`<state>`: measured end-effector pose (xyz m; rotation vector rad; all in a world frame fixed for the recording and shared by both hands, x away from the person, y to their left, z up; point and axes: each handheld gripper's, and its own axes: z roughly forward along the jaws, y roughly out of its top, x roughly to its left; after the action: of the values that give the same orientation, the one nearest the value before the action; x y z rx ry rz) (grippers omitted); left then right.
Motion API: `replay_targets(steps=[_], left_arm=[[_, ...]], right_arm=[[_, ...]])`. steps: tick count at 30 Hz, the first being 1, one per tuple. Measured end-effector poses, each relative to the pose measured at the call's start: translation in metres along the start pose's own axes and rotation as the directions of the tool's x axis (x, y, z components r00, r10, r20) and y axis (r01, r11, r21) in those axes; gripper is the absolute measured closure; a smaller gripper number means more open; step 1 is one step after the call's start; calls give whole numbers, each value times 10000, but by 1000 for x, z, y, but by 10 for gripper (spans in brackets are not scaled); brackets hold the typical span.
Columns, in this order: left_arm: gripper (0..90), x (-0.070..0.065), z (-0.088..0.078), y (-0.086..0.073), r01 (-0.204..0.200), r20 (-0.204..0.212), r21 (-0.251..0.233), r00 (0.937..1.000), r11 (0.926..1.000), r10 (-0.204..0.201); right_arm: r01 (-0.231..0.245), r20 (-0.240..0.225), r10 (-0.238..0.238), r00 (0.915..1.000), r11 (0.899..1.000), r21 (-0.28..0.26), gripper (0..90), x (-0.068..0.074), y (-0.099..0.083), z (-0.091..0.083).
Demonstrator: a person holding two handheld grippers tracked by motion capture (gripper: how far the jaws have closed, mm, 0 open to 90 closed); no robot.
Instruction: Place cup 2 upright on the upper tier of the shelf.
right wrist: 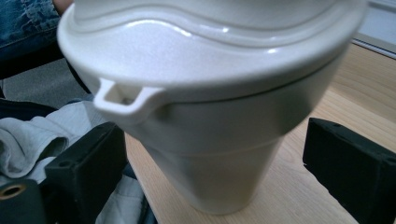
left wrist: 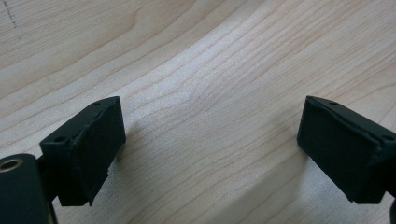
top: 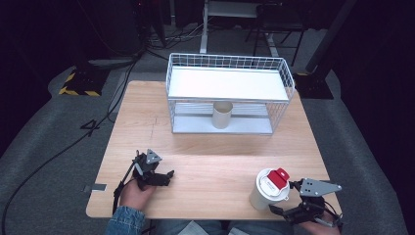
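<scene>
- right claw (right wrist: 212, 154) wide open, white lidded cup (right wrist: 210, 93) sitting right between its jaws, not gripped
- left claw (left wrist: 210, 149) wide open over bare table (left wrist: 210, 70), holding nothing

Left black two-jaw tool (top: 169, 175) sits low over the light wooden surface (top: 215, 166), gripped from behind by the person's left hand (top: 134, 193); blue denim sleeve (top: 125, 220) behind that hand. Grey three-cornered plate on top of the tool. In the left gripper view its jaws stand wide apart, nothing between them, bare wood ahead.

Right black two-jaw tool (top: 281, 196) held by the right hand, mostly hidden under it, grey plate on top, jaws pointing toward the left tool's side. In the right gripper view jaws spread wide, one each side of a white lidded plastic cup (right wrist: 210, 140), pads apart from its wall, no contact seen.
</scene>
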<state>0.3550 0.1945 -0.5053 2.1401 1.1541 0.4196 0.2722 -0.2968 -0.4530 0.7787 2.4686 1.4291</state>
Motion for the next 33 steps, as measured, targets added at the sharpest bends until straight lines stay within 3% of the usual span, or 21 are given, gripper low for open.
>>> replay_targets(steps=[12, 22, 33], left_arm=[[83, 0, 0, 0, -2, 0, 1, 10000, 10000, 2], [83, 0, 0, 0, -6, -2, 1, 10000, 10000, 6], [83, 0, 0, 0, -21, 19, 29, 10000, 10000, 20]], right_arm=[[-148, 124, 157, 9998, 9976, -675, 60, 2, -4, 24], [242, 439, -191, 9989, 9928, -1177, 107, 6, -6, 34], [302, 602, -236, 9979, 9935, -1100, 115, 8, -6, 33]])
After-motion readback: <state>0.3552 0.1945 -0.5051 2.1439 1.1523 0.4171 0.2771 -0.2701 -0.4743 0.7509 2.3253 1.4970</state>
